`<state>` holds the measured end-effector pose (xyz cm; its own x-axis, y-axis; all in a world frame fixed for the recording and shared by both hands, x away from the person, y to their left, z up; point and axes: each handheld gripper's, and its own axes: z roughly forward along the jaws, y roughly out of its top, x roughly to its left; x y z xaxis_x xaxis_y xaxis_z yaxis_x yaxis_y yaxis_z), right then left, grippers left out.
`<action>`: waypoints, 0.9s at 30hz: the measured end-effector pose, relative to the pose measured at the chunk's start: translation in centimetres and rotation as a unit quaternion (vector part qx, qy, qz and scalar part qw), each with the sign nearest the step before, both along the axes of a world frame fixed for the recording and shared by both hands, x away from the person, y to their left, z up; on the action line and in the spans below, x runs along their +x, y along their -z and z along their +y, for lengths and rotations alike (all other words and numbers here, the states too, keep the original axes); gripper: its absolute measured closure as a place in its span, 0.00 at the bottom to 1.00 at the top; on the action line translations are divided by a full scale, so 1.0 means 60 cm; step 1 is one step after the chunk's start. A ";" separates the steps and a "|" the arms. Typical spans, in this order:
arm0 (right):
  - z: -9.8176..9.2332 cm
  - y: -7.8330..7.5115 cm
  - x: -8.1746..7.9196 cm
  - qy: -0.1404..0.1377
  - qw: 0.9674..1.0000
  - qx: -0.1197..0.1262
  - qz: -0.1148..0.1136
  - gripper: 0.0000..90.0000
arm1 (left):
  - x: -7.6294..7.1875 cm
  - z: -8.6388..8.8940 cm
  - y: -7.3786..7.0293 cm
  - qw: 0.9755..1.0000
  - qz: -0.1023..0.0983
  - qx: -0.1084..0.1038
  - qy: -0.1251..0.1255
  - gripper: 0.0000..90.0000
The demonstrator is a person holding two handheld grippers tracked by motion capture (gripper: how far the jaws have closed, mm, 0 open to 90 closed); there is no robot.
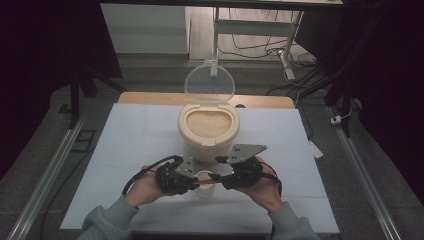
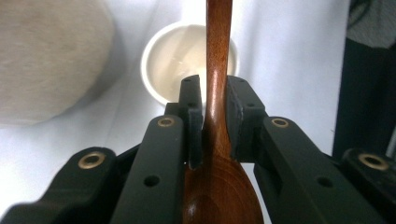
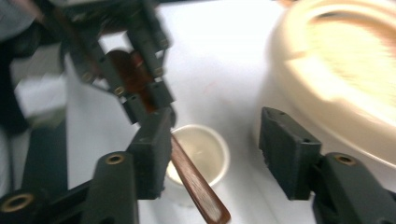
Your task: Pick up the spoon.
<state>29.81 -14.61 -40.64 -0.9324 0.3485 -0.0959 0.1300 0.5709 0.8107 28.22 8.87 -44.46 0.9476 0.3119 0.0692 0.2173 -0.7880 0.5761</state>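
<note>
a wooden table with a white sheet (image 1: 125, 150) spread over most of its top; a strip of bare wood shows along the far edge. on the sheet, near the middle, stands a cream round plastic container of grain (image 1: 208, 131), its clear lid (image 1: 209, 84) hinged upright. just in front of it stands a small white cup (image 1: 204, 179).

High view dim, edges black; table (image 1: 150, 130) lit palely. Right gripper view motion-blurred; left gripper view sharp, background overexposed.
</note>
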 end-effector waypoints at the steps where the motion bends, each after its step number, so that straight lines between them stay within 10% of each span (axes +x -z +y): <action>1: -0.015 -0.002 -0.002 0.040 0.999 0.029 0.005 0.45 | 0.000 0.001 -0.001 1.000 -0.004 -0.003 -0.005 0.85; 10: -0.066 0.013 -0.013 0.153 0.980 0.107 0.070 0.41 | -0.002 0.008 -0.005 0.999 -0.027 -0.028 -0.026 0.86; 27: -0.044 0.057 -0.007 0.161 0.962 0.155 0.155 0.39 | -0.019 0.009 -0.020 0.992 -0.083 -0.087 -0.046 0.87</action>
